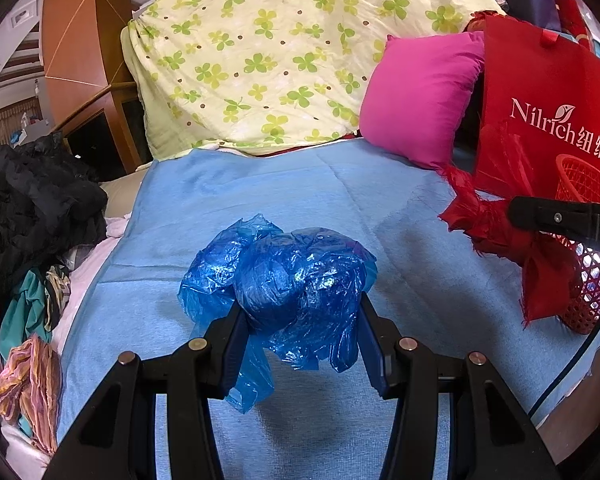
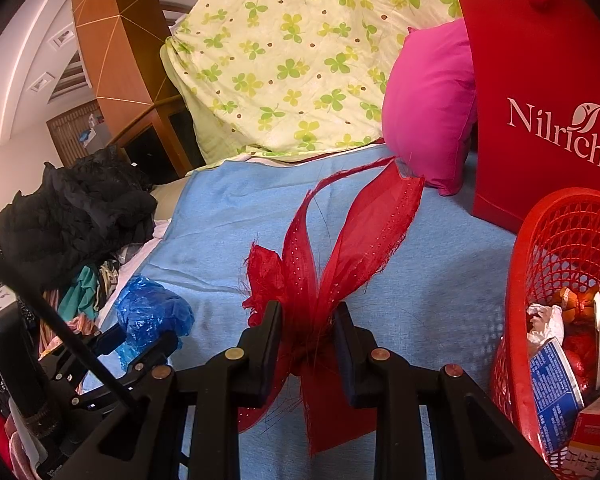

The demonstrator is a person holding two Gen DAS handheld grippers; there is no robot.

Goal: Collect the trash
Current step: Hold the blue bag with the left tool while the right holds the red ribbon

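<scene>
A crumpled blue plastic bag [image 1: 296,276] is bunched between the pads of my left gripper [image 1: 298,312], which is shut on it just above the light blue sheet [image 1: 260,196]. In the right wrist view the blue plastic bag [image 2: 152,316] and the left gripper [image 2: 140,344] show at lower left. My right gripper [image 2: 307,316] is shut on a red ribbon bow [image 2: 340,240], whose loops stick up and forward. The red ribbon bow [image 1: 512,240] appears at right in the left wrist view, held in the right gripper's fingers [image 1: 556,218]. A red mesh basket [image 2: 556,240] with trash stands at right.
A clover-print quilt [image 1: 284,52] and a pink pillow [image 1: 416,96] lie at the back of the bed. A red paper bag [image 2: 540,92] stands behind the basket. Dark clothes [image 1: 32,200] are heaped on the left. A black cable [image 1: 572,364] hangs at right.
</scene>
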